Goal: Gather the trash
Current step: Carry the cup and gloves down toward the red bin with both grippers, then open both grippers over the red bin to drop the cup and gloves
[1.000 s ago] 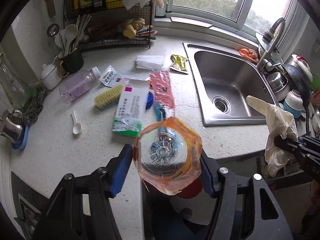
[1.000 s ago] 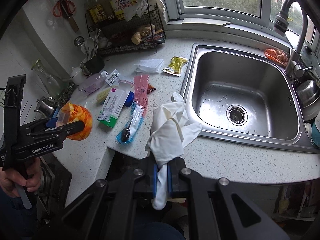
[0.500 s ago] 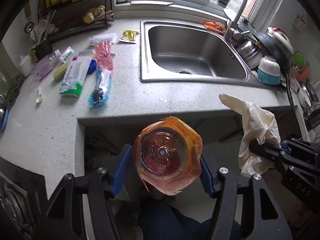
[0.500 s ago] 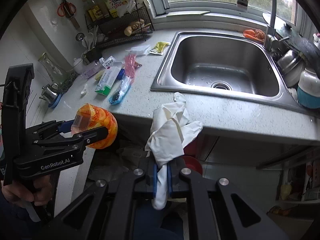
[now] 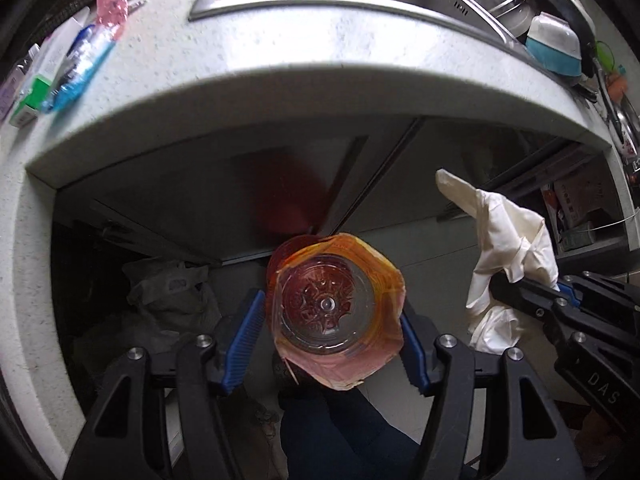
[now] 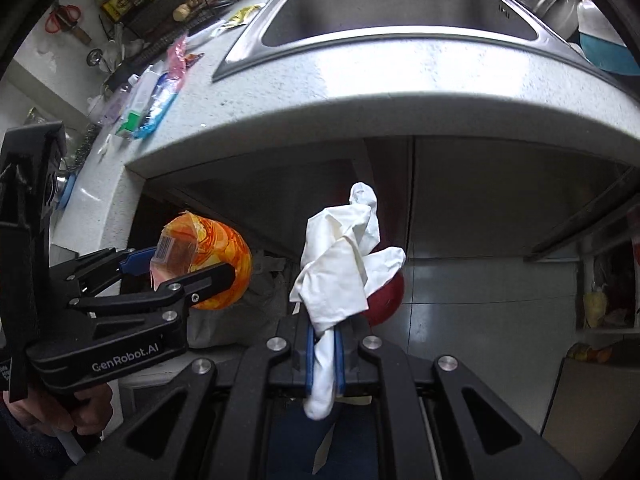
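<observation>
Dropped below the counter (image 5: 280, 64) edge since a moment ago, both claws now facing the cabinet underneath. Left wrist view: left claw (image 5: 334, 346) clamped on the orange-wrapped bottle (image 5: 334, 312), base toward camera. Right wrist view: right claw (image 6: 323, 354) pinching the crumpled white glove (image 6: 344, 260), red bin (image 6: 384, 296) just behind.

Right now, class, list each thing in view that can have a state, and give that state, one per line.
Left gripper: shut on the orange-labelled clear plastic bottle.
Right gripper: shut on the crumpled white rubber glove.
Steel sink: tap hidden.
Blue clear wrapper: lying on the speckled white countertop.
</observation>
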`<state>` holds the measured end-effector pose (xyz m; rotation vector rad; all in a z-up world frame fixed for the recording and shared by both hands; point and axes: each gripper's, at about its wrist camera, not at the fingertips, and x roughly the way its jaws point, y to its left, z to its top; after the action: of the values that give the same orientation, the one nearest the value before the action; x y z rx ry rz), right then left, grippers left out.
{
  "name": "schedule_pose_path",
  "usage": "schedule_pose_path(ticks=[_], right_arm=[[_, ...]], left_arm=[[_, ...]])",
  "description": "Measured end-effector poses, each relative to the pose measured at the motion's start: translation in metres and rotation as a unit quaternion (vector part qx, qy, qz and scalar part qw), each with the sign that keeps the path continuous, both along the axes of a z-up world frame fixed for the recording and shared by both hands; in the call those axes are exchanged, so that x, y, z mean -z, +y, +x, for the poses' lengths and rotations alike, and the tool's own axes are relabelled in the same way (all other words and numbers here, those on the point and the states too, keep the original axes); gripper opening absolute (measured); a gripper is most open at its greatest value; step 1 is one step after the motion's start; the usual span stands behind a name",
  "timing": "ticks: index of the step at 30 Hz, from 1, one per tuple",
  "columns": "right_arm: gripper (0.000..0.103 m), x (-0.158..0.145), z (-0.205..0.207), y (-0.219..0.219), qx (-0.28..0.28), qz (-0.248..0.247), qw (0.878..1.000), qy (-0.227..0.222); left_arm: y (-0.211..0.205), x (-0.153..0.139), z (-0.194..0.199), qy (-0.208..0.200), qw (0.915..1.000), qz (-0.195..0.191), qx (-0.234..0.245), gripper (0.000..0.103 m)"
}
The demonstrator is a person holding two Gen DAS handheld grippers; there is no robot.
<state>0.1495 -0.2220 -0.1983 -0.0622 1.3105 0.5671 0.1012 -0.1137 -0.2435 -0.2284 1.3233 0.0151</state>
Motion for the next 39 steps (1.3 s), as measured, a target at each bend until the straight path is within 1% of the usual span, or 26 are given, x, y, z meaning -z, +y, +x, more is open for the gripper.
schedule_pose_path(ticks=[2,6,8,10,13,16,18,21,24,29,33,34,37,39], right_arm=[[0.007,0.016,0.005,-0.001,0.007,-0.012,1.0,0.001],[0.007,0.049,0.014,-0.003,0.015,-0.022,0.999,0.019],[0.007,0.063,0.018,-0.002,0.017,-0.026,0.999,0.024],[0.007,0.074,0.022,-0.002,0.021,-0.027,0.999,0.03],[0.007,0.085,0.025,-0.001,0.024,-0.029,0.999,0.037],[0.007,0.085,0.025,0.002,0.02,-0.044,0.999,0.025],[0.007,0.084,0.026,0.003,0.021,-0.044,0.999,0.023],[0.007,0.081,0.024,0.005,0.029,-0.039,0.998,0.029],[0.007,0.079,0.021,0.0,0.035,-0.036,0.998,0.039],[0.007,0.072,0.019,0.003,0.033,-0.028,0.998,0.042],[0.007,0.066,0.019,0.003,0.035,-0.025,0.998,0.04],[0.007,0.068,0.023,-0.003,0.036,-0.023,0.998,0.039],[0.007,0.067,0.024,-0.008,0.036,-0.02,0.998,0.039],[0.007,0.068,0.024,-0.004,0.037,-0.018,0.998,0.038]], left_arm=[[0.0,0.024,0.005,0.011,0.9999,-0.002,-0.001,0.06],[0.004,0.066,0.017,0.021,0.9997,-0.007,-0.006,0.06],[0.003,0.079,0.024,0.025,0.9997,-0.005,-0.004,0.06],[0.001,0.085,0.028,0.027,0.9996,0.002,0.0,0.061],[-0.002,0.087,0.03,0.027,0.9995,0.003,0.013,0.061],[-0.004,0.089,0.036,0.029,0.9994,-0.003,0.016,0.062],[-0.004,0.088,0.039,0.026,0.9994,-0.005,0.019,0.063],[-0.006,0.086,0.042,0.023,0.9992,-0.014,0.029,0.073],[-0.009,0.083,0.044,0.022,0.9989,-0.006,0.04,0.077],[-0.01,0.073,0.042,0.011,0.9988,-0.001,0.048,0.077],[-0.007,0.071,0.043,0.012,0.9988,-0.005,0.048,0.077],[-0.006,0.07,0.042,0.011,0.9988,-0.002,0.048,0.077],[-0.005,0.064,0.039,0.007,0.9991,0.006,0.042,0.077],[-0.003,0.06,0.036,0.007,0.9994,0.003,0.034,0.077]])
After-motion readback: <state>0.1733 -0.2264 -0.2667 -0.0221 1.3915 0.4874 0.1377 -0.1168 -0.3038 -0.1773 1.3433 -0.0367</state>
